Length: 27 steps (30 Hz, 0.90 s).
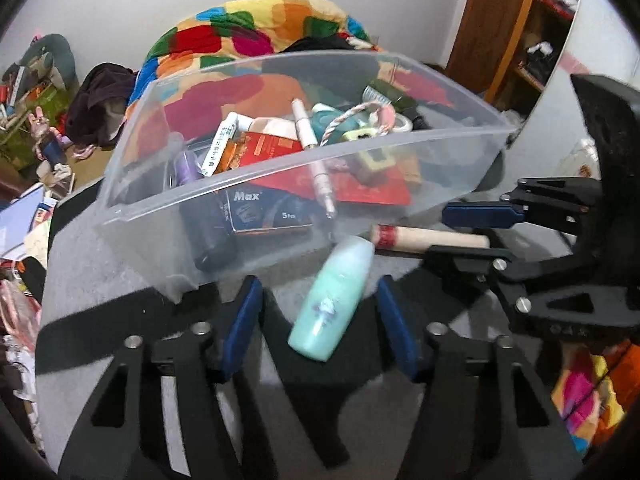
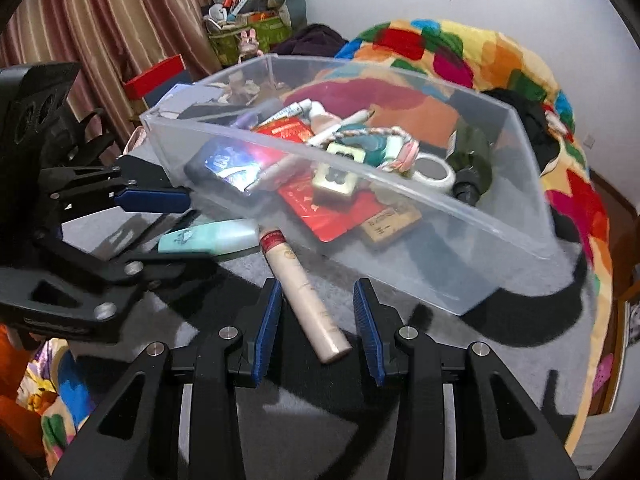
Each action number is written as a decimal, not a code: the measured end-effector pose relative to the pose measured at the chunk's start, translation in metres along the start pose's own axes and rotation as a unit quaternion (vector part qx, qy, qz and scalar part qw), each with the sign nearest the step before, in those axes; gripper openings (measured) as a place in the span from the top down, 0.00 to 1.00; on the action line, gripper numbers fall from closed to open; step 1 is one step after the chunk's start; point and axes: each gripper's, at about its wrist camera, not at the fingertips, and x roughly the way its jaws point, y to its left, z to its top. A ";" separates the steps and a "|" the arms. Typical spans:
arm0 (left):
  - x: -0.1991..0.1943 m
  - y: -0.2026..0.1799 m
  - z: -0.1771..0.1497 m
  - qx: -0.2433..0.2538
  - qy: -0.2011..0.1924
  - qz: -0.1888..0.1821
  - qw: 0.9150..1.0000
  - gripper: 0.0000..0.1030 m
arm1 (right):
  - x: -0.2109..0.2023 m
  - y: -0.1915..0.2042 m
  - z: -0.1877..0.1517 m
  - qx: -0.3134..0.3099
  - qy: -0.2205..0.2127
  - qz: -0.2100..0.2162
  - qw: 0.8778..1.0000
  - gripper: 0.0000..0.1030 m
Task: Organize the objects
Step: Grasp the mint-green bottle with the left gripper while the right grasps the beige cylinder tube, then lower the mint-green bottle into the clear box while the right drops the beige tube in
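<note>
A clear plastic bin [image 1: 280,168] holding several small items stands on a grey mat; it also shows in the right wrist view [image 2: 460,216]. A mint-green bottle [image 1: 334,298] lies on the mat between the open fingers of my left gripper [image 1: 320,316], not gripped. It also shows in the right wrist view [image 2: 212,236]. A cream tube with a red band [image 2: 304,292] lies between the open fingers of my right gripper [image 2: 316,328], not gripped. The tube [image 1: 428,237] and my right gripper [image 1: 472,236] show in the left wrist view. My left gripper [image 2: 168,224] shows in the right wrist view.
A bright patchwork blanket [image 1: 260,28] lies heaped behind the bin and along the right [image 2: 500,56]. Clutter, bags and a striped curtain [image 2: 100,32] are at the left. A wooden shelf [image 1: 520,20] stands at the far right. The grey mat [image 2: 460,360] extends in front of the bin.
</note>
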 end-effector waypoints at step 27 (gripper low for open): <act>-0.070 -0.015 -0.030 -0.023 -0.127 -0.003 0.992 0.76 | -0.080 0.011 -0.017 0.033 -0.117 0.023 0.992 0.87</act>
